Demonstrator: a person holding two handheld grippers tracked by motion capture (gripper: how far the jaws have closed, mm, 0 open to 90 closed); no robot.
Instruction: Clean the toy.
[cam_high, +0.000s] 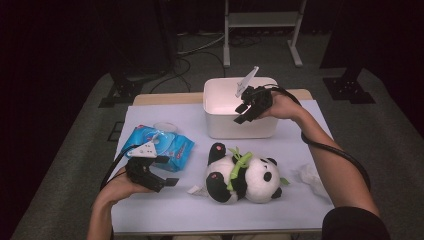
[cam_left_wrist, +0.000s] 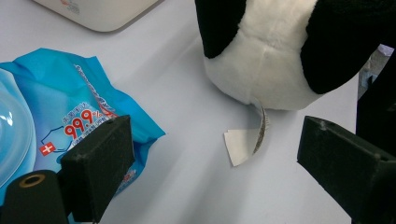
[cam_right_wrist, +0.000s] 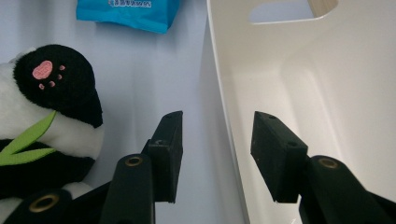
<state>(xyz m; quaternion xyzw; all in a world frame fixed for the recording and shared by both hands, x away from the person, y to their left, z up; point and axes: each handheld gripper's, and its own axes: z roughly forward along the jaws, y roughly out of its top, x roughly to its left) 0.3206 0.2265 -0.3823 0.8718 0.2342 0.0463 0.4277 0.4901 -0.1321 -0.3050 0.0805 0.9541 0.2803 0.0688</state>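
L to R: left gripper (cam_high: 167, 172) rests low on the pale lilac tabletop (cam_high: 165, 210), jaws spread wide w/ nothing between them. It sits just beside the crinkly blue plastic wet-wipe pack (cam_high: 161, 145) and faces the soft black-and-white panda plush (cam_high: 242, 174), whose paper tag (cam_left_wrist: 245, 142) lies loose on the table. Centre-back is the white rectangular plastic bin (cam_high: 220, 125). The right gripper (cam_high: 241, 114) is over its near wall (cam_right_wrist: 223, 116) — one jaw outside, one inside, half-closed, pads not yet pressing as far as I can tell.

Judgement: bin looks light, stiff, smooth – prob slippery. Wall is thin, so pinch it square and deep; a grip at one side may let it tilt when lifted.
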